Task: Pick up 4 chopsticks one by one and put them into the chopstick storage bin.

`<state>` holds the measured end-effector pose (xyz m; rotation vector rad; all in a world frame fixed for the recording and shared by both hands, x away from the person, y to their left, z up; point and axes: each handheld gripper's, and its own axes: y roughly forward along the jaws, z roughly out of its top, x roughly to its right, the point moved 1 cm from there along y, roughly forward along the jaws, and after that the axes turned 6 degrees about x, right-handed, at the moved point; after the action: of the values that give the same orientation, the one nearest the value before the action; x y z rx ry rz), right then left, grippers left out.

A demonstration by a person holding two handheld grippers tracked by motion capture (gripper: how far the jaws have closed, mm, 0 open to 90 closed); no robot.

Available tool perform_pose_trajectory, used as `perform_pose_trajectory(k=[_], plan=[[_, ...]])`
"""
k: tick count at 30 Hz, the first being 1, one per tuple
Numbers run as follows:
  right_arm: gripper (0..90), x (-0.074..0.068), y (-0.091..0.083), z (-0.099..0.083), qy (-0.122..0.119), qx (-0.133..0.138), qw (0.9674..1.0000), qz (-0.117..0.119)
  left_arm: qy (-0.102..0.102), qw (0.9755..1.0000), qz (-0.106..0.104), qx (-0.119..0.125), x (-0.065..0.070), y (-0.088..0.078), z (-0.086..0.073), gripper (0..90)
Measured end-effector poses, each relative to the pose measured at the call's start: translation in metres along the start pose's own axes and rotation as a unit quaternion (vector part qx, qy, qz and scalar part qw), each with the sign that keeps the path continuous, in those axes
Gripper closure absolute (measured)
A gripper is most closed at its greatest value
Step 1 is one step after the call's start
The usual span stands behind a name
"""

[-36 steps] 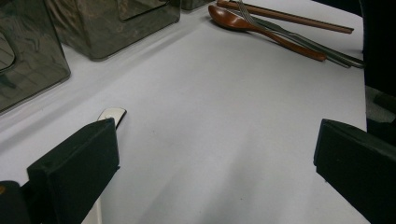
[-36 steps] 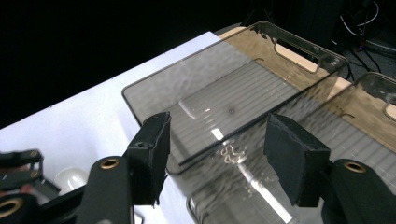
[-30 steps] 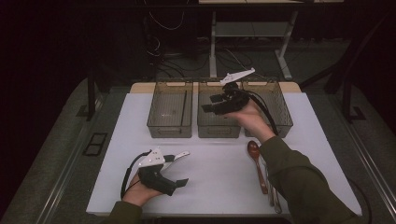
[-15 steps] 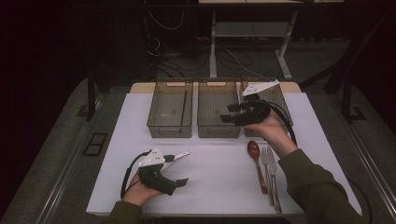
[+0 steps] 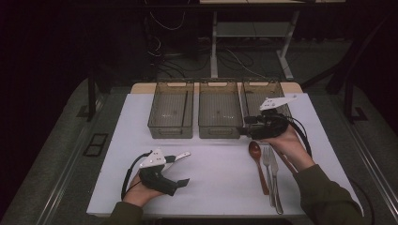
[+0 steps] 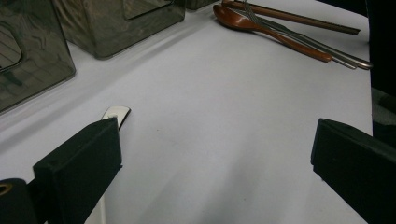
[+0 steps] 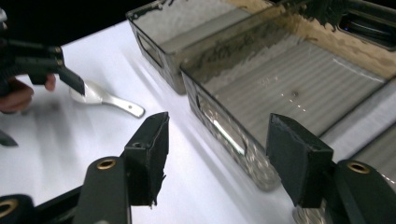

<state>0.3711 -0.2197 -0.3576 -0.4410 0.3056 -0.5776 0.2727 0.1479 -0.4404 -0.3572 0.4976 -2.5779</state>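
**High view.** Three clear bins (image 5: 171, 115) are standing in a row at the upper centre of the white desk (image 5: 220, 187), and nothing can be made out inside any of them. At lower left, the left gripper (image 5: 180, 169) is resting on the desk with a metal spoon (image 5: 182, 155) lying just beside it. At right of centre, the right gripper (image 5: 244, 129) is hovering at the front wall of the right-hand bin, pointing toward the frame's left. Just below it, a wooden spoon (image 5: 257, 159) and forks (image 5: 271, 173) are lying side by side.

**Left gripper view.** The fingers (image 6: 79, 163) are standing wide apart over bare desk, pinching nothing. The tip of the metal spoon's handle (image 6: 116, 113) is showing beside the left finger, outside the gap. The wooden spoon (image 6: 261, 25), the forks (image 6: 303, 39) and a brown stick (image 6: 299, 17) are waiting at upper right.

**Right gripper view.** The fingers (image 7: 149, 154) are spread, holding nothing, and are pointing at the near wall of a bin (image 7: 280, 93). The metal spoon (image 7: 105, 100) is lying at upper left, beside the left gripper (image 7: 42, 60).

**Progress.** Judging by the layout, sorting cutlery into the bins is only beginning. Every piece is lying on the desk, neither gripper is carrying anything, and each pick-up and drop is yet to come.
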Motion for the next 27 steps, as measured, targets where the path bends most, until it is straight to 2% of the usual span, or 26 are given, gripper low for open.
perform_pose_trajectory(k=[6, 9, 12, 16, 19, 24, 27], plan=[[41.2, -0.001, -0.012, -0.016, 0.001, -0.021, 0.9996, -0.017, 0.001, 1.0000, 0.002, -0.002, 0.000, 0.000, 0.000, 0.8], [45.5, 0.000, -0.020, -0.024, 0.003, -0.030, 0.9992, -0.025, 0.003, 1.0000, 0.003, -0.003, 0.000, -0.001, 0.000, 0.8], [50.9, 0.001, -0.027, -0.033, -0.002, -0.040, 0.9983, -0.043, 0.001, 1.0000, 0.004, -0.002, 0.000, -0.001, 0.000, 0.9], [56.3, 0.003, -0.038, -0.044, 0.005, -0.048, 0.9979, -0.044, 0.003, 1.0000, 0.005, -0.002, 0.000, -0.001, 0.000, 0.9], [59.2, 0.004, -0.046, -0.051, 0.007, -0.051, 0.9972, -0.055, 0.004, 1.0000, 0.005, -0.002, 0.000, -0.001, 0.000, 0.9], [62.5, 0.009, -0.057, -0.064, 0.015, -0.065, 0.9947, -0.078, 0.004, 1.0000, 0.006, -0.003, 0.000, -0.002, 0.000, 0.9], [66.1, 0.013, -0.062, -0.073, 0.020, -0.081, 0.9920, -0.095, 0.004, 1.0000, 0.006, -0.004, 0.000, -0.001, 0.000, 0.9]])
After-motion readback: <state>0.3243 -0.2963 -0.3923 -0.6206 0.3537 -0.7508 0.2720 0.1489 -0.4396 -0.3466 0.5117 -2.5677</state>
